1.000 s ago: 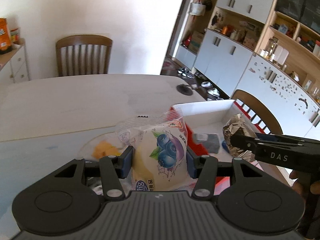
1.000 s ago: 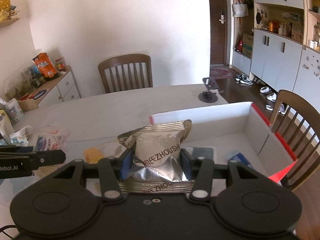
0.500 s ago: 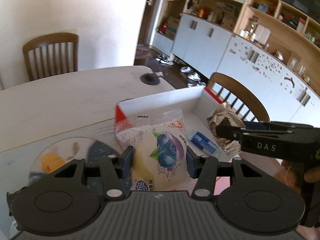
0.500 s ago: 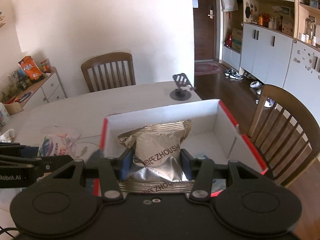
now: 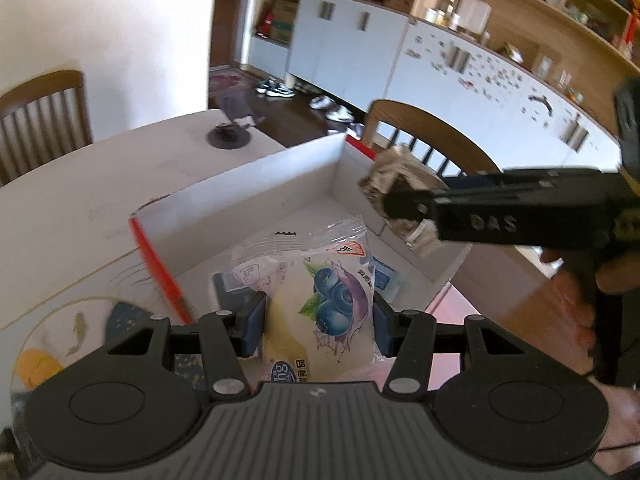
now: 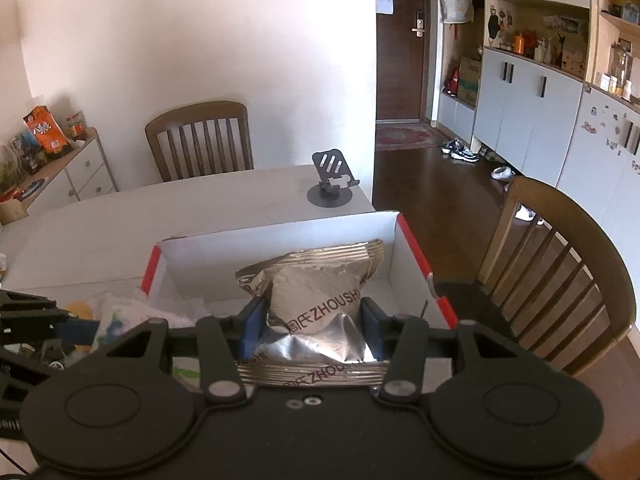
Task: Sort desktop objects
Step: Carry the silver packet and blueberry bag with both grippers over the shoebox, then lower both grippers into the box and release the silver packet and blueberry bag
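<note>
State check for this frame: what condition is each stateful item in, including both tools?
Left tool: shut on the blueberry packet.
Blueberry packet: sealed, held above the box.
Right tool: shut on the silver packet.
Silver packet: sealed, crinkled, held over the box.
Box: open-topped, with blue items inside.
Phone stand: upright, empty.

Phone stand (image 6: pixel 331 184) behind box (image 6: pixel 280 236)

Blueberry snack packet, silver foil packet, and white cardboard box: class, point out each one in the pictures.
blueberry snack packet (image 5: pixel 320 304), left wrist view, on the printed blueberries.
silver foil packet (image 6: pixel 316 300), right wrist view, on its front face above the lettering.
white cardboard box (image 5: pixel 256 200), left wrist view, on the inner far wall.
</note>
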A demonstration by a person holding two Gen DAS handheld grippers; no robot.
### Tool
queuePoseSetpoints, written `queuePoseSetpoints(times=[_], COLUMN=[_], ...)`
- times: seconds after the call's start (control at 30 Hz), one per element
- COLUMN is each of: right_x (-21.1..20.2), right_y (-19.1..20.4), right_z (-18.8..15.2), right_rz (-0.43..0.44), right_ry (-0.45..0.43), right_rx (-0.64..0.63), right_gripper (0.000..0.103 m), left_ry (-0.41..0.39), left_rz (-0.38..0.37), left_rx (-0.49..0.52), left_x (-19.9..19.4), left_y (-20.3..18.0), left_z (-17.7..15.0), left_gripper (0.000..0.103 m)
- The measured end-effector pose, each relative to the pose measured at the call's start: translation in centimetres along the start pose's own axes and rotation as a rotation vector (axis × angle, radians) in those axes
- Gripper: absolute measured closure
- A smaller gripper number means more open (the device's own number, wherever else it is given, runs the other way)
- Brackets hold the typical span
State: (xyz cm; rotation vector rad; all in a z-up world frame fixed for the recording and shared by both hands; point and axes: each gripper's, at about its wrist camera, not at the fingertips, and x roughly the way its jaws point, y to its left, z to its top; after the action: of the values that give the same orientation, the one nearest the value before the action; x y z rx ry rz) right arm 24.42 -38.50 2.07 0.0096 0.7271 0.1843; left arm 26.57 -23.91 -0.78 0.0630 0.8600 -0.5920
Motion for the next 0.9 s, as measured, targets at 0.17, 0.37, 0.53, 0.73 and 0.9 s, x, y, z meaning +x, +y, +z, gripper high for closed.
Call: queuePoseSetpoints(times=[0.17, 0.37, 0.53, 0.73, 0.9], right_x=[1.8, 4.8, 7.2, 9.7, 11.4], right_y=[-1.3, -2.3, -2.7, -2.8, -2.6], right_z=[0.9, 1.4, 1.8, 2.0, 1.7], right_rz=[0.001, 0.009, 0.013, 0.014, 0.017], right_ry=[0.036, 0.102, 0.138, 0.186, 0.219], right_rx=[0.009, -0.074, -0.079, -0.118, -0.115], right_gripper=[0.053, 0.053, 0.053, 0.054, 0.053], left_ry=[0.037, 0.101, 0.146, 0.198, 0.226], left_rz=[-0.030, -0.060, -0.069, -0.062, -0.083], left_rx=[0.066, 0.132, 0.127, 0.143, 0.152], left_x=[1.7, 4.3, 6.0, 7.9, 9.0], left_y=[-0.6, -1.2, -0.9, -1.1, -1.3], left_z=[1.0, 1.8, 2.2, 2.4, 2.2], left_gripper=[0.051, 0.051, 0.051, 0.051, 0.051])
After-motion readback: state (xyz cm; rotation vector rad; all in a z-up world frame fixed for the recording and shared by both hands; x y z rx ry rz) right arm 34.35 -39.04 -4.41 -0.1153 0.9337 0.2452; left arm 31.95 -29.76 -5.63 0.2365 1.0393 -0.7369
